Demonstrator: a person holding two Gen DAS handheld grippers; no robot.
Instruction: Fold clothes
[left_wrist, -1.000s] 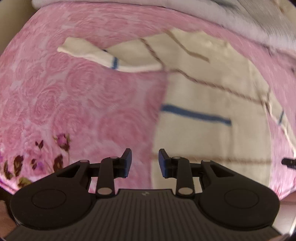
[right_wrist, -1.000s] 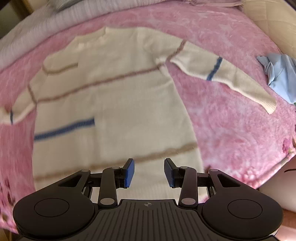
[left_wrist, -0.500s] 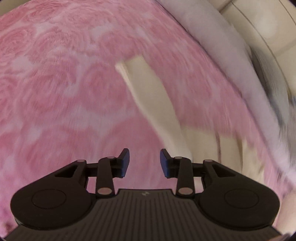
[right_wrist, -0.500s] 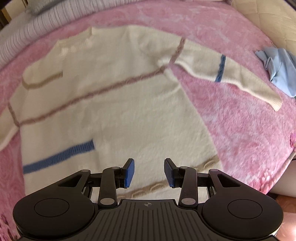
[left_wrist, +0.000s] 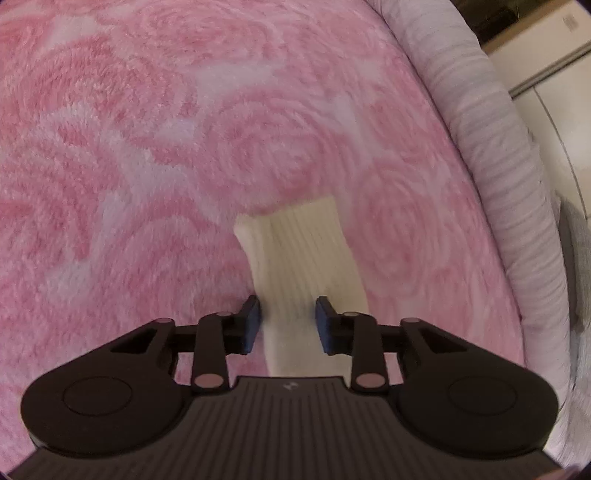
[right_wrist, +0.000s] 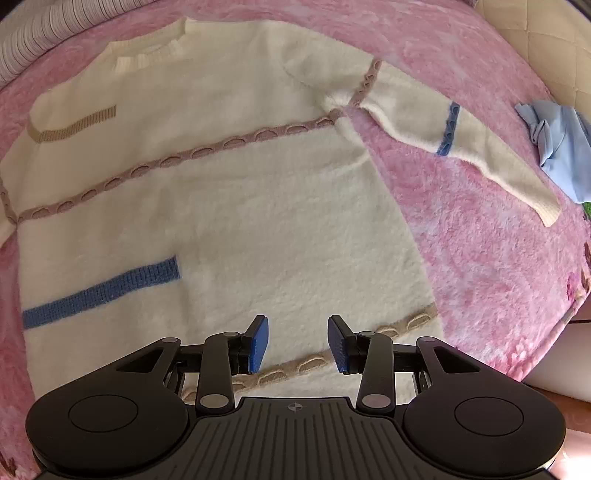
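Left gripper (left_wrist: 288, 325) is down over the ribbed cream cuff (left_wrist: 295, 251) of the sleeve, blue pads either side of the knit and jaws closing, with the fabric between them not yet visibly squeezed. All around it is plush pink blanket (left_wrist: 147, 147) with a rose pattern. The fuzzy cream sweater (right_wrist: 258, 203) lies flat and spread out on that blanket, and the right gripper (right_wrist: 298, 343) hangs with jaws apart and empty above its tan cabled hem band (right_wrist: 406, 325).
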